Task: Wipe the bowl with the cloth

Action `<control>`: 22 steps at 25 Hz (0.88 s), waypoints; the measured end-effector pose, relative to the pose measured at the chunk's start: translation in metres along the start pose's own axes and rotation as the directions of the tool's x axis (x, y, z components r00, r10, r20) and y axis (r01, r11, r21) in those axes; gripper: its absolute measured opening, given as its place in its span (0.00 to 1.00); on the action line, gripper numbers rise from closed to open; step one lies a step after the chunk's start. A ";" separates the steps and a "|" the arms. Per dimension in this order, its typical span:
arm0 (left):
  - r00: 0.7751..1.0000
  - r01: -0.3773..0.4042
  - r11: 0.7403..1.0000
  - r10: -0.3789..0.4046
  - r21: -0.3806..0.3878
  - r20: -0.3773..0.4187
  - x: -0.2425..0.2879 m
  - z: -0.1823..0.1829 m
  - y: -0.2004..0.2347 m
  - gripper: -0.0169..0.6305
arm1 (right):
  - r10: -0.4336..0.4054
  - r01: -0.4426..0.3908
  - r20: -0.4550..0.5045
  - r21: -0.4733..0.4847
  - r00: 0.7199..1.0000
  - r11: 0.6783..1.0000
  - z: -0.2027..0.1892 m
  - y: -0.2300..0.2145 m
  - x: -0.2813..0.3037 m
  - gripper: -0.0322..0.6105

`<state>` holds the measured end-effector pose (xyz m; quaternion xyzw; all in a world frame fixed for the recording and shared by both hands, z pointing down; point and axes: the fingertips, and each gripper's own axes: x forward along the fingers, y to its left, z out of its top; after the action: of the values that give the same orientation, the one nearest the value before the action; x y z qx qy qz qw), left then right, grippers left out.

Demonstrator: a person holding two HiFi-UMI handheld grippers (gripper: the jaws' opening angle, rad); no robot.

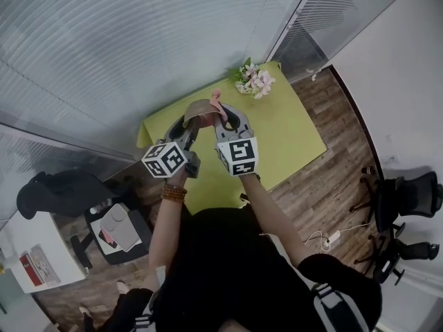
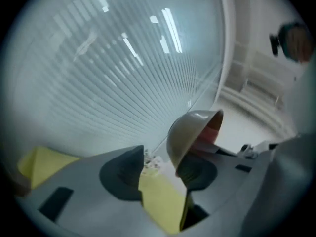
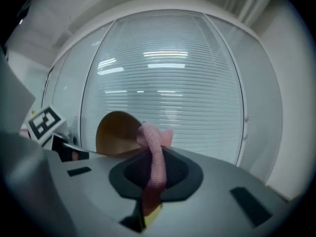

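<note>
Nearest the lens a dark top (image 1: 228, 268) is seen, and from it two forearms are stretched out over the yellow-green table (image 1: 291, 130), a gripper carried in each hand. The bowl (image 1: 201, 109) is found up in the air between them, well clear of the table, tipped on its side with its mouth turned toward the right gripper (image 1: 225, 116). That gripper's fingers are clenched on the pink cloth (image 3: 153, 147), which is pinched low down and left standing in a roll above the pads, its tip just beside the bowl's rim. Now the left gripper (image 2: 160, 167): its fingers are parted, and the table and a bunch of flowers (image 1: 254, 80) can be seen through the gap. The bowl's rim is laid against one finger only, so nothing is pinched there. What carries the bowl's weight cannot be made out. The wiping step is judged to be in hand, though the bowl is not gripped at this instant. Next, it would seem, the rim must be taken firmly by the left fingers before the cloth is pushed in and swept round the brown inside. Otherwise the bowl could be knocked loose and dropped. Nothing is seen inside the bowl except a glimpse of pink at its mouth.
</note>
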<state>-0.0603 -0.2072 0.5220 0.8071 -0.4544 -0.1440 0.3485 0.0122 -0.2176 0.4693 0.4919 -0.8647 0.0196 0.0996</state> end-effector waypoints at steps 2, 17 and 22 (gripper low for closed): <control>0.990 -0.119 0.975 0.131 0.190 -0.052 -0.003 0.001 0.007 0.33 | -0.043 0.035 -0.027 -0.237 0.999 0.971 0.004 0.002 -0.001 0.08; 0.998 -0.034 0.995 0.039 -0.095 0.059 -0.009 0.012 -0.001 0.06 | -0.036 0.048 0.045 -0.302 0.998 0.952 0.013 0.021 -0.004 0.08; 0.979 0.159 0.915 -0.096 -0.370 0.181 -0.015 0.020 -0.007 0.06 | 0.031 -0.024 0.105 -0.069 0.994 0.997 0.025 0.028 -0.005 0.08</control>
<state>-0.0748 -0.2009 0.5017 0.7374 -0.3902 -0.3162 0.4517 -0.0136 -0.2022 0.4460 0.4767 -0.8756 -0.0345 0.0698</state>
